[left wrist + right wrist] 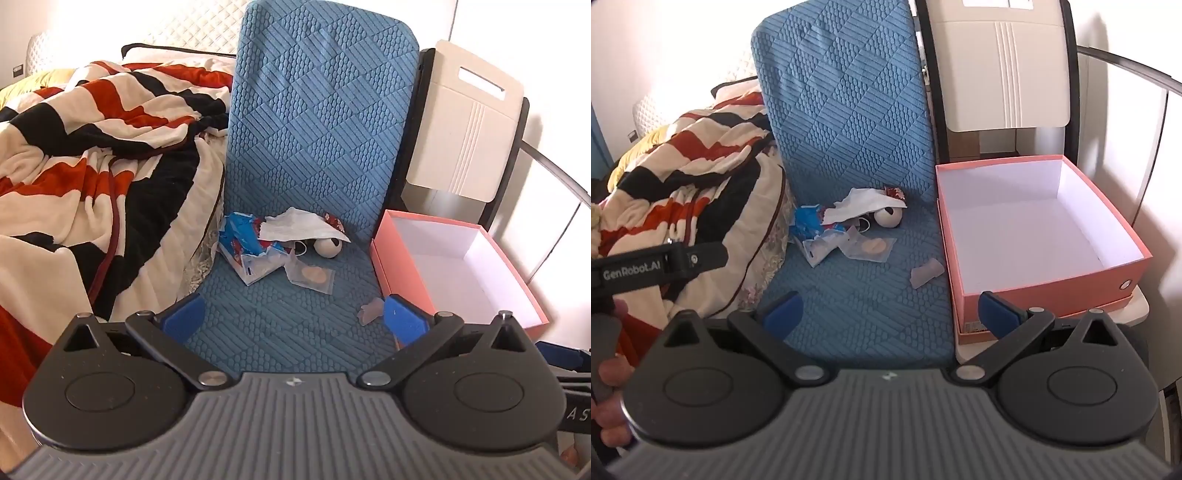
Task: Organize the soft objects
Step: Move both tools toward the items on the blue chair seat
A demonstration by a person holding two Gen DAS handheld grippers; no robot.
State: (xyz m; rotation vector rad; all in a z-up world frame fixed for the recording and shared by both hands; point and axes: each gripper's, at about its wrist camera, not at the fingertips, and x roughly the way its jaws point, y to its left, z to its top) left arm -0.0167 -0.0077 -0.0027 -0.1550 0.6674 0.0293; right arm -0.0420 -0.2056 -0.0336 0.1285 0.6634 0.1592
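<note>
We hold both tools spread as wide as they go, and neither grips or touches anything. Our left gripper (293, 319) hangs over the near end of the blue mat (317, 122), its two blue pads apart with only mat between them. Our right gripper (892, 314) hangs over the mat's near right edge, one pad above the mat and the other in front of the near wall of the pink box (1052, 284).

The soft things lie in one heap on the mat, toward its left edge, where the flat part meets the raised back. We count one white mask (303, 227), one blue packet (240, 240), one round white toy (327, 247) half under the mask, and one clear pouch (312, 277) with a tan disc inside. One small pale piece (369, 312) lies apart, at the right edge just beside the box.

One box, open, with nothing in it, stands to the right of the mat. One striped blanket (92, 147) is bunched along the mat's left edge.
</note>
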